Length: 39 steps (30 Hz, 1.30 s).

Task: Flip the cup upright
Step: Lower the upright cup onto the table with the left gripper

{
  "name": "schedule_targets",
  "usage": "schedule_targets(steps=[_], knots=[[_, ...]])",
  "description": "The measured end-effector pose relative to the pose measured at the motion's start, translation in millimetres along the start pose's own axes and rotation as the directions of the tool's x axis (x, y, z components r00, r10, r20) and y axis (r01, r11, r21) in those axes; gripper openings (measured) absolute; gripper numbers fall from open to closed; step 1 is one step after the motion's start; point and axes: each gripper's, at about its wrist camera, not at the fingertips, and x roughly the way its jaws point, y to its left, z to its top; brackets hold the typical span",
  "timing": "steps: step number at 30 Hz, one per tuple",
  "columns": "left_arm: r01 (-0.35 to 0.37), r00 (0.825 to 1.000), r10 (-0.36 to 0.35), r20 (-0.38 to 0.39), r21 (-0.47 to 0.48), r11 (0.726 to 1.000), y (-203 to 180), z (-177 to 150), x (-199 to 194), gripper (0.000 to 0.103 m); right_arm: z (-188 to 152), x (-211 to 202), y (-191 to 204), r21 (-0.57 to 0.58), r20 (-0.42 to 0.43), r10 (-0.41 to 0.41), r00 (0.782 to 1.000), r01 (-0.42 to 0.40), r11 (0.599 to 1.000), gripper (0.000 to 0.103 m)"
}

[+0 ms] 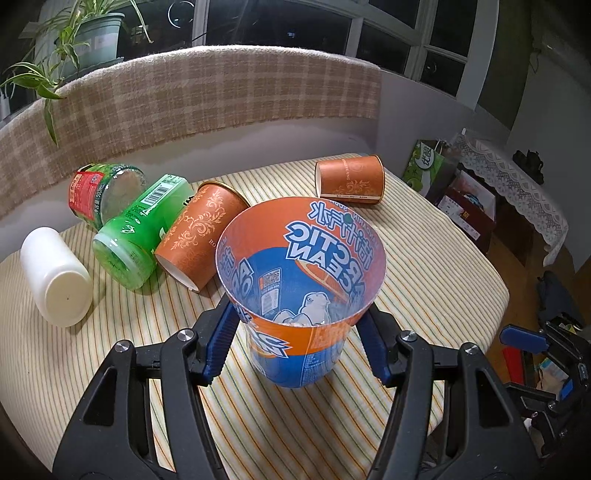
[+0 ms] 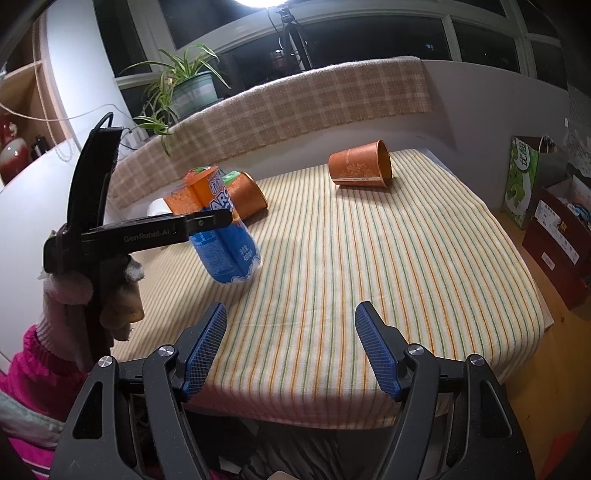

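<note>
My left gripper [image 1: 295,328] is shut on a clear plastic cup with an orange and blue "Arctic Ocean" label [image 1: 299,280]. The cup stands mouth up on the striped tablecloth [image 1: 424,280], its base touching the cloth. It also shows in the right wrist view [image 2: 225,236], tilted a little, with the left gripper across it. My right gripper [image 2: 291,347] is open and empty above the table's near edge. An orange paper cup [image 1: 349,179] lies on its side at the far right, also in the right wrist view [image 2: 360,164]. A second orange cup [image 1: 201,236] lies on its side to the left.
A green plastic cup [image 1: 140,236], a clear jar with a red and green label [image 1: 103,192] and a white bottle [image 1: 55,277] lie on their sides at the left. A plaid-covered ledge [image 1: 207,92] with a potted plant [image 1: 88,33] backs the table. Boxes [image 1: 465,206] stand on the floor right.
</note>
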Motion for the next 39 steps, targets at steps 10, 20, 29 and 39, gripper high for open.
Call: schedule_targets(steps=[10,20,29,39], knots=[[0.020,0.999,-0.020,-0.034,-0.002,1.000,-1.2,-5.0,7.2,0.065,-1.3,0.9,2.8,-0.006,-0.003,0.003,1.000,-0.003,1.000,0.072],[0.033,0.996,-0.035,-0.082,-0.022,0.999,4.3,-21.3,18.5,0.082,-1.7,1.6,4.9,-0.006,-0.003,0.008,1.000,-0.008,1.000,0.072],[-0.013,0.996,0.007,-0.089,-0.066,0.998,18.0,-29.5,-1.1,0.082,2.9,0.3,11.3,-0.028,0.018,0.005,1.000,-0.004,1.000,0.072],[-0.107,0.994,0.109,0.012,-0.134,0.985,40.7,-43.8,-49.0,0.082,22.9,3.8,30.1,-0.080,0.084,-0.002,0.996,0.008,0.997,0.072]])
